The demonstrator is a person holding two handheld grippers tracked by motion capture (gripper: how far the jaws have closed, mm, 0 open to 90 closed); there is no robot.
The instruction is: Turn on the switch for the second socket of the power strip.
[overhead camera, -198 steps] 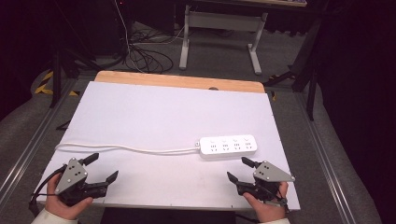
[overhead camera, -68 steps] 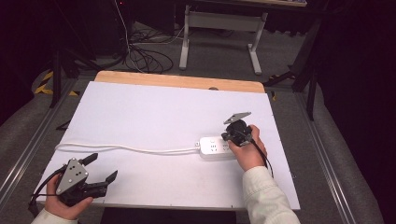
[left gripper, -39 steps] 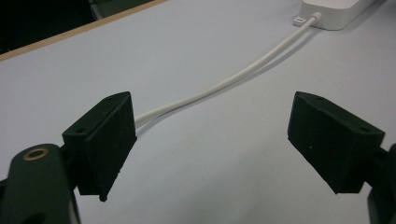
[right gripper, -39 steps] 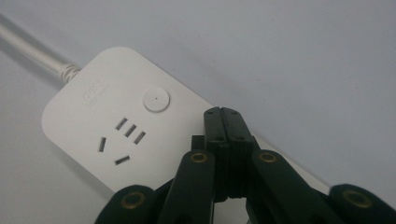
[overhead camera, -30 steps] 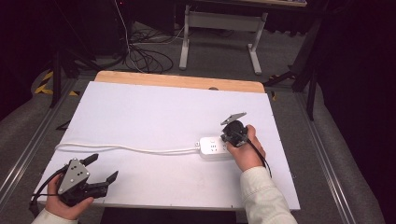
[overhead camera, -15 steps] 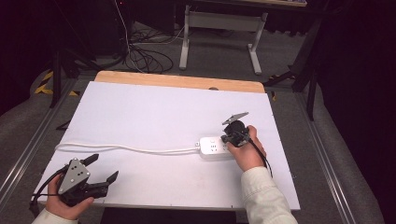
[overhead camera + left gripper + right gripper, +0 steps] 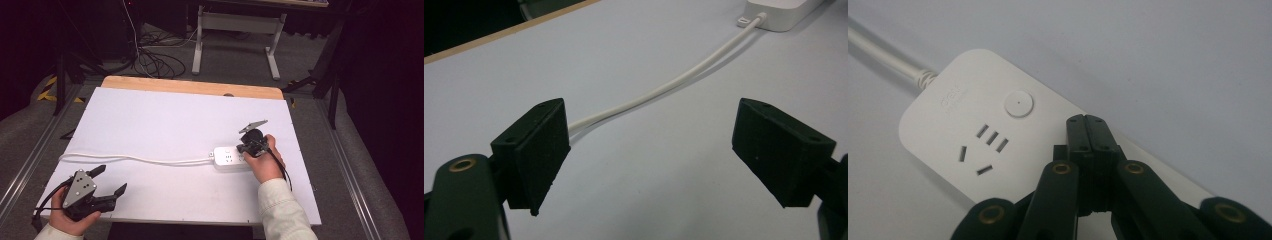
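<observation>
Over the power strip [image 7: 231, 157], at about four o'clock on the white tabletop [image 7: 165, 120], the right gripper [image 7: 1091, 120] hangs with its jaws pressed together and nothing between them, tips poised just beside the round power button [image 7: 1019, 104]. The likely aim is a press on that button, and the risk is plain: the closed tips sit a little off it, toward the sockets [image 7: 984, 148], so a straight push could land on bare casing or slide into a socket slot. The strip also lies loose on a smooth surface; a slanted push could skid it away, dragging the white cable [image 7: 130, 159] that runs off toward nine o'clock. No other hand pins it down, for the left gripper [image 7: 106, 181] rests at seven o'clock near the front edge, jaws spread wide and empty, well apart from the strip, its own camera looking along the cable [image 7: 659, 90].

Beyond the table, a strip of bare wood [image 7: 195, 87] edges the far side at twelve o'clock. Grey carpet [image 7: 240, 60] surrounds it, with a metal stand [image 7: 235, 27] and a tangle of dark floor cables [image 7: 150, 60] at eleven o'clock; the rest of the room is dark.
</observation>
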